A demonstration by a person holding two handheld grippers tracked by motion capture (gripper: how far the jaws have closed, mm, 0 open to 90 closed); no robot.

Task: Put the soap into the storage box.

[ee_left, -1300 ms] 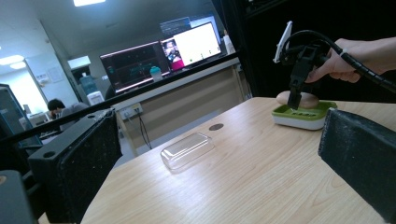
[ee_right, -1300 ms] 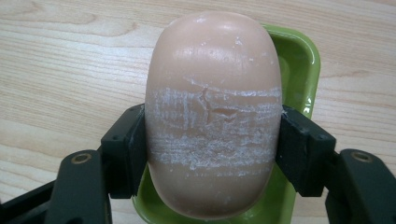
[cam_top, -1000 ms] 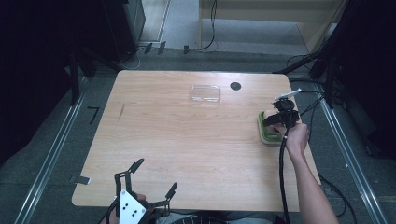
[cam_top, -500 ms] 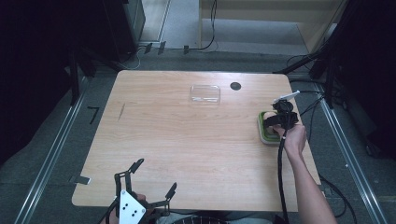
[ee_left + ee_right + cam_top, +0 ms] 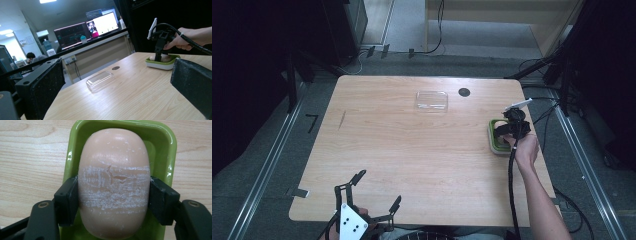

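now right gripper (image 5: 113, 202) clamps smooth oval soap (image 5: 113, 182) in glossy green dish (image 5: 170, 142).

Each hand-held gripper (image 5: 507, 131) is black, with square jaw pads, brass-ringed screws and a thick black cable; the left one (image 5: 373, 192) carries a white dotted plate.

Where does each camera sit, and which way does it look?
High view: above the table, looking down; forearms, both tongs.
Left gripper view: on the left tongs, looking level across; own open jaws, far right hand.
Right gripper view: on the right tongs, looking down; jaws clamp the soap.
Shared: the green dish.
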